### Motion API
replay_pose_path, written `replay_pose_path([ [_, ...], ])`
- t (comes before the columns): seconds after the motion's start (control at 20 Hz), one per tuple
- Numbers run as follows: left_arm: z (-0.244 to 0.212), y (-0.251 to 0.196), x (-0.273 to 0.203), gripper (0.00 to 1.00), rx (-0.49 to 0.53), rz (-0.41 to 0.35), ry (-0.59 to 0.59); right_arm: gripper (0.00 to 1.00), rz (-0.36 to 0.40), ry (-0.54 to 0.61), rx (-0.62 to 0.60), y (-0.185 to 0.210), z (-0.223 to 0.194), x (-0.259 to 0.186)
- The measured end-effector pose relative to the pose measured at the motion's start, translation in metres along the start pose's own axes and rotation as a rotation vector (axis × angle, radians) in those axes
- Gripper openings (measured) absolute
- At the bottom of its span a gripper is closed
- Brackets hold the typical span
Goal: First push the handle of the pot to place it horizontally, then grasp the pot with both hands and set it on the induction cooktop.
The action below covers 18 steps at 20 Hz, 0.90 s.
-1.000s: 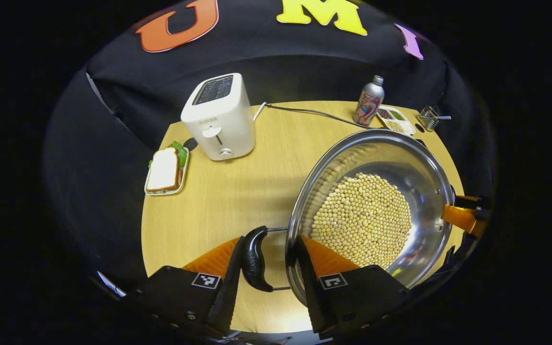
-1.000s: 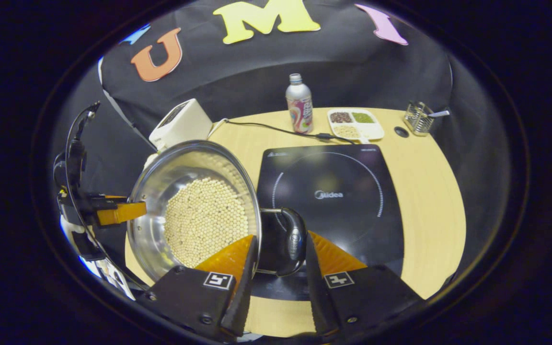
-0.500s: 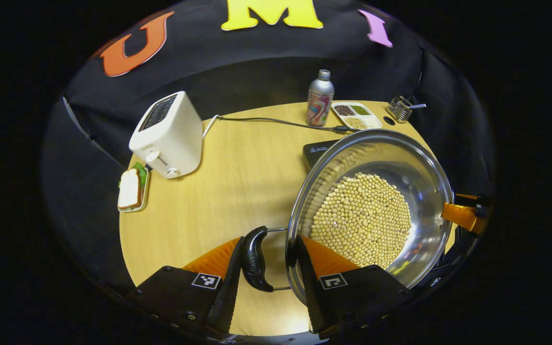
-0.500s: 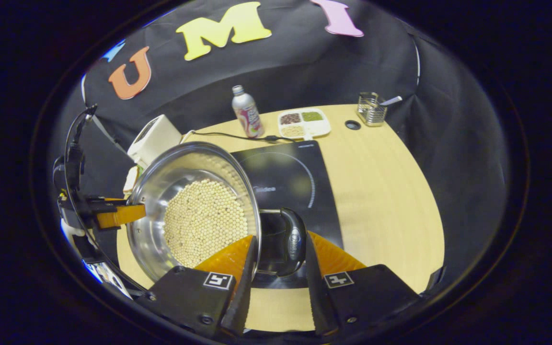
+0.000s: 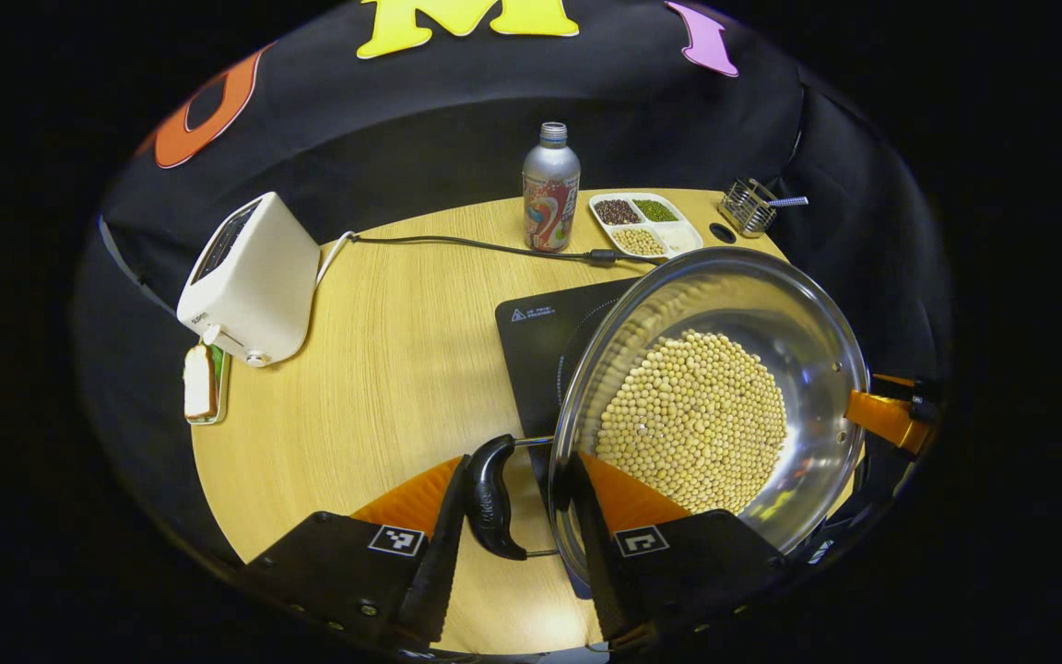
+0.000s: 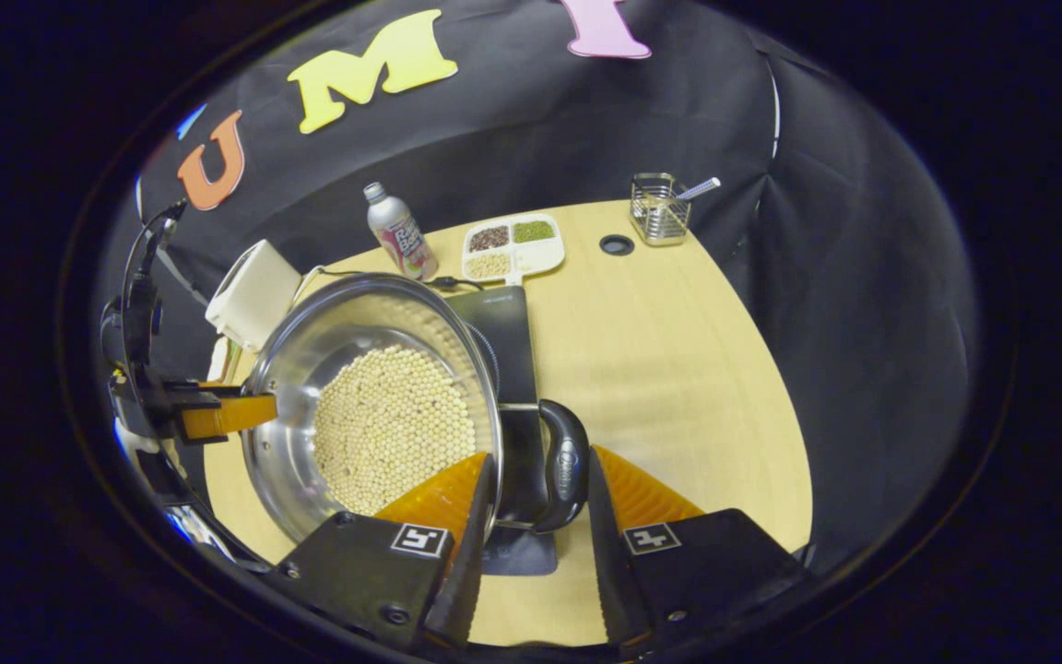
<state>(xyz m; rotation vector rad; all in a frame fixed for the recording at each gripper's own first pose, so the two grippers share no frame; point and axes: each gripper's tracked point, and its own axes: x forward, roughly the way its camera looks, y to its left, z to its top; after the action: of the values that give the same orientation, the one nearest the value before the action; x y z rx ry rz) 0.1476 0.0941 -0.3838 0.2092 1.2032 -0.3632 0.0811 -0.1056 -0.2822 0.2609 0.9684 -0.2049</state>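
With each claw [image 5: 513,493] [image 6: 536,480] clenched on 1 of its 2 handles [image 5: 491,496] [image 6: 565,464], we carry the pot [image 5: 706,415] over the cooktop [image 5: 540,350]; next we must lower it level.

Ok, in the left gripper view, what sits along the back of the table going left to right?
Sandwich → toaster → bottle → divided tray → wire holder.
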Motion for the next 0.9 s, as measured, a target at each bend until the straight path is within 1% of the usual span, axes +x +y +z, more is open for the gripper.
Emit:
replay_pose_path([
  [0.45,0.004,0.000,0.005,0.60,-0.059,0.053,0.015,0.53,0.043,0.018,-0.086,0.000,0.030,0.034],
  [0.65,0.004,0.000,0.008,0.60,-0.070,0.064,0.022,0.53,0.052,0.018,-0.114,0.003,0.040,0.054],
  [0.75,0.005,0.003,0.009,0.60,-0.057,0.072,0.025,0.53,0.049,0.028,-0.104,0.000,0.037,0.062],
  [0.8,0.006,0.005,0.012,0.60,-0.040,0.076,0.011,0.53,0.051,0.007,-0.099,0.000,0.040,0.063],
  [0.85,0.005,0.008,0.012,0.60,-0.034,0.080,0.007,0.53,0.050,0.012,-0.148,-0.001,0.038,0.065],
  [0.9,0.008,0.007,0.012,0.65,-0.036,0.088,-0.005,0.53,0.049,-0.013,-0.170,-0.003,0.039,0.065],
])
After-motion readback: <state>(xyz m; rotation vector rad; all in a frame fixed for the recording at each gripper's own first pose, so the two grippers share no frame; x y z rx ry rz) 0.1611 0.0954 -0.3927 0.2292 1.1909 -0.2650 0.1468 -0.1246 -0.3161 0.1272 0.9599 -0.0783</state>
